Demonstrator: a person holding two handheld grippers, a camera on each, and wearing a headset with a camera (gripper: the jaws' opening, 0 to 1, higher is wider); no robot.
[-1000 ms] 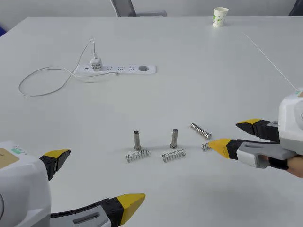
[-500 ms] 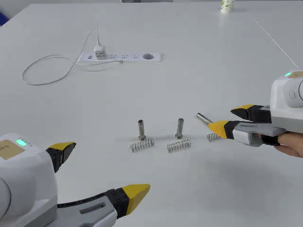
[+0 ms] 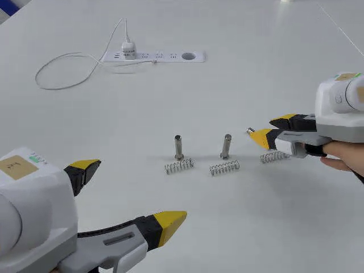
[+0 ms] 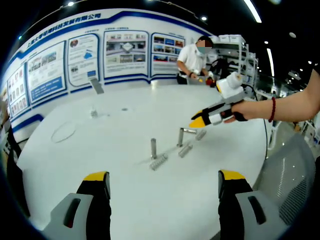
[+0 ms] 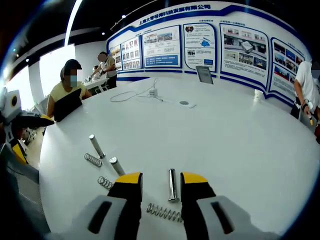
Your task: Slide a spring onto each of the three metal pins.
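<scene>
Straddling lying pin (image 5: 171,185), right tongs (image 3: 263,127) parted

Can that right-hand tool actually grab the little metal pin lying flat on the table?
Probably yes: the lying silver metal pin sits between the right tool's open yellow-tipped jaws, with nothing blocking it.

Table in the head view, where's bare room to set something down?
Bare: the wide stretch between the power strip and the two standing pins, and the patch between the springs and the left tool. Crowded: around the right tool, at the lying pin.
</scene>
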